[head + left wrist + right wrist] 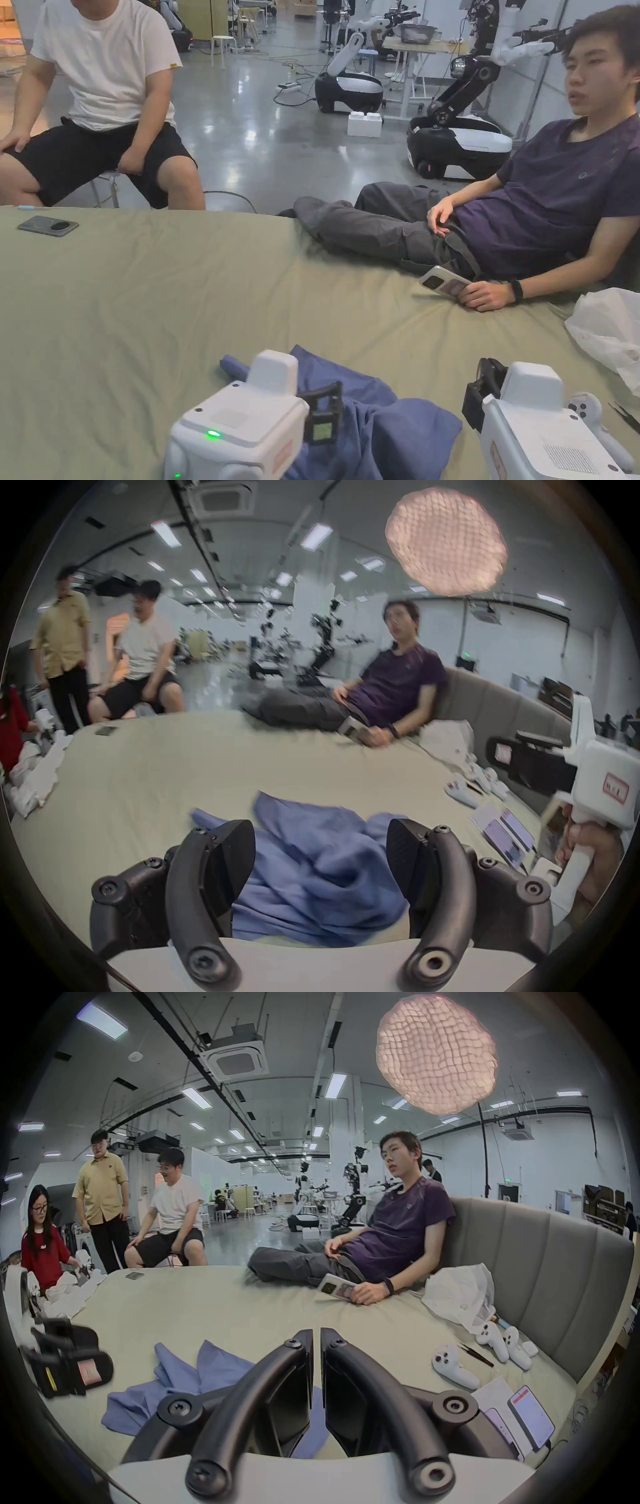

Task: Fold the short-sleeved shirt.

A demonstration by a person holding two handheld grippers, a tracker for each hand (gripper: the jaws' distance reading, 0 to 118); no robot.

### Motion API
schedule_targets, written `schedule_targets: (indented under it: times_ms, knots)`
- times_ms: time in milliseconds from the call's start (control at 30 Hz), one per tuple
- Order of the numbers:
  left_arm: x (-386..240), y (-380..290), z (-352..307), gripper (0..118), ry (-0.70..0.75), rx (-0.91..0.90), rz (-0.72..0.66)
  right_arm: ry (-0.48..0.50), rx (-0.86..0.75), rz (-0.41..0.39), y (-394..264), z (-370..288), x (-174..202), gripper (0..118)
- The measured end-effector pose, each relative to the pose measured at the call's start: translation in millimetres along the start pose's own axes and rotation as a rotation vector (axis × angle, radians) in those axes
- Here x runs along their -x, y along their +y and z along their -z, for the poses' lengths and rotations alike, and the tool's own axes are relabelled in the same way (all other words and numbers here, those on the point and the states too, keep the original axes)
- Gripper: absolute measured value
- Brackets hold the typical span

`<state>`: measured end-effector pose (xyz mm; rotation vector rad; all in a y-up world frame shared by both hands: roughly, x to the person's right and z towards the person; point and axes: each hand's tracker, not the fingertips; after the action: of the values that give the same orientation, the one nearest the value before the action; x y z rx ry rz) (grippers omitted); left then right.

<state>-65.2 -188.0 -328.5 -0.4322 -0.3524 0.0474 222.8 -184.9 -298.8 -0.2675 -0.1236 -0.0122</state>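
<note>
A crumpled blue short-sleeved cotton shirt [375, 412] is lying in a heap on the olive-green sheet of a wide bed [156, 300], near its front edge. The left tool [320, 857] is hovering just over the shirt with its two black jaws spread wide apart and nothing between them. The right tool [317, 1342] is hanging to the right of the heap, its jaws drawn together with only a thin slit between them, gripping nothing. A person in a purple T-shirt [562, 194] is reclining at the far right of the bed.
</note>
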Motion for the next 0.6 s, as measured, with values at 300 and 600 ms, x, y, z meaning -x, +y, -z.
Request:
schedule_targets:
  times_ms: [300,600]
  knots:
    - [68.7,10.0,-45.6,0,0.293,-0.133,-0.001,0.037,-0.130,-0.016,23.1,-3.6,37.3,3]
    - [119.4,-19.4,-37.0,0,0.310,0.103,-0.124,0.063,-0.128,-0.026,23.3,0.9,53.1,3]
